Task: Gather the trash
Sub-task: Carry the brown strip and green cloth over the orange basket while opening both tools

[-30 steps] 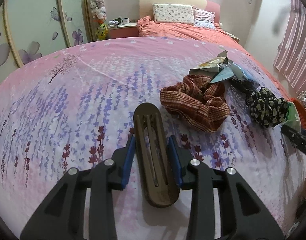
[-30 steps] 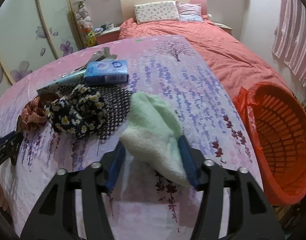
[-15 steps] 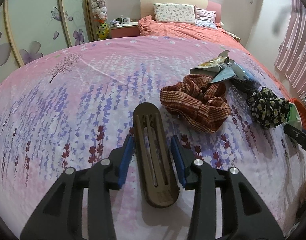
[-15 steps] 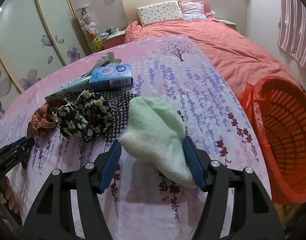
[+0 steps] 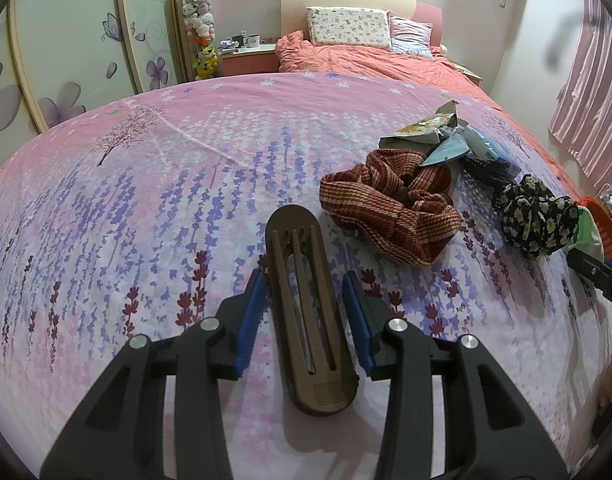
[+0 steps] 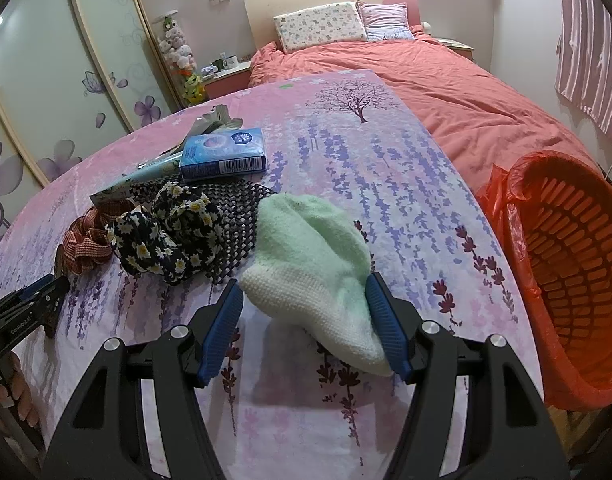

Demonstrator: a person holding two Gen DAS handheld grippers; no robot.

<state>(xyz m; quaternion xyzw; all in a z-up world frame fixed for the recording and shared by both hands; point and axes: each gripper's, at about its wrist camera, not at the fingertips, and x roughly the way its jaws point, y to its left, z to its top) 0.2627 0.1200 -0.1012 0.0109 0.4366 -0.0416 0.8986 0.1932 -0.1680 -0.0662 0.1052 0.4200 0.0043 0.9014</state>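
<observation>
The left tongs point(image 5: 306, 312) stand released around a brown oblong comb-like piece point(image 5: 308, 320) that lies flat on the flowered sheet point(image 5: 145, 208); a sliver of sheet shows between each blue pad and the piece. To the left of them the sheet runs bare and wide to its far edge. To the right, near the piece's tip, sits a crumpled red checked cloth point(image 5: 390, 208), and beyond it a torn wrapper point(image 5: 426, 128) and a black daisy-print cloth point(image 5: 536, 220).

The right tongs point(image 6: 306, 316) straddle a pale green knitted cloth point(image 6: 314, 256). The right pad touches the cloth's edge, the left pad stands clear of it, so nothing is clamped. Just left of the green cloth lie a black mesh mat point(image 6: 233, 216) with the daisy-print cloth point(image 6: 165, 236) on it, then a blue tissue pack point(image 6: 223, 154) further back. To the right a strip of open sheet point(image 6: 426, 216) leads to the bed's edge, where an orange basket point(image 6: 574, 272) lined with a red bag stands just beside and below. The left tongs' tip point(image 6: 45, 292) shows at the left rim, well apart from the green cloth.
</observation>
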